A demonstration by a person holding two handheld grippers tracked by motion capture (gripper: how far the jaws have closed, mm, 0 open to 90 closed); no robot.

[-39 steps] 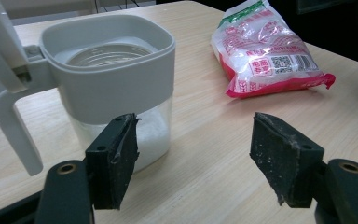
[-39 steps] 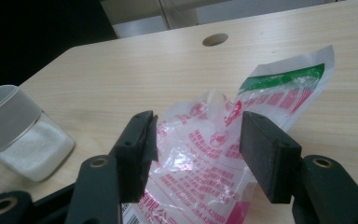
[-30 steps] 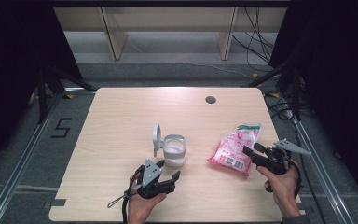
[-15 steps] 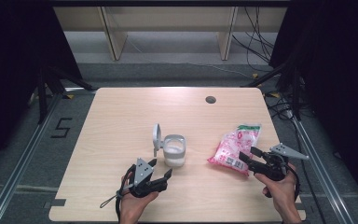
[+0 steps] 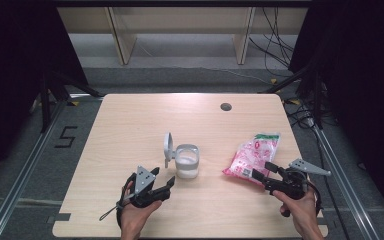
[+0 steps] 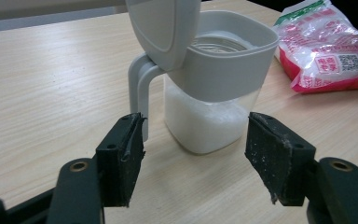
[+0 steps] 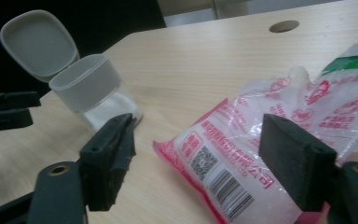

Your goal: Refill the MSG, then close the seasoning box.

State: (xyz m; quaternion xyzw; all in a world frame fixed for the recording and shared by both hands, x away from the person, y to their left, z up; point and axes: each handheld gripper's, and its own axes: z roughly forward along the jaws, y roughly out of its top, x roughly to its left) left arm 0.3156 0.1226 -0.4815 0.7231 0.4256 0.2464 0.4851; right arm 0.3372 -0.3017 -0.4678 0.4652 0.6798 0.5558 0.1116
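The jar (image 5: 186, 161) stands on the table (image 5: 130, 125), a little toward the near edge from the middle; it is clear with a grey collar, it holds a white powder in its lower part, and its grey lid (image 5: 168, 145) is flipped up on the left side. The pink bag (image 5: 252, 157) lies flat near the right edge of the table, well apart from the jar, with its green end pointing toward the far edge.

The left gripper (image 5: 162, 179) is near the near edge, just in front of the jar; its jaws stand apart and have just been closing a little, with nothing pressed between them; in the left gripper view the jar (image 6: 212, 88) is just beyond the two black pads (image 6: 123, 154), not touching them. The right gripper (image 5: 263, 170) is at the near end of the bag; its jaws have just been opening and stand wide; in the right gripper view the bag (image 7: 242, 140) lies between and under the pads (image 7: 114, 149), which do not press on it.
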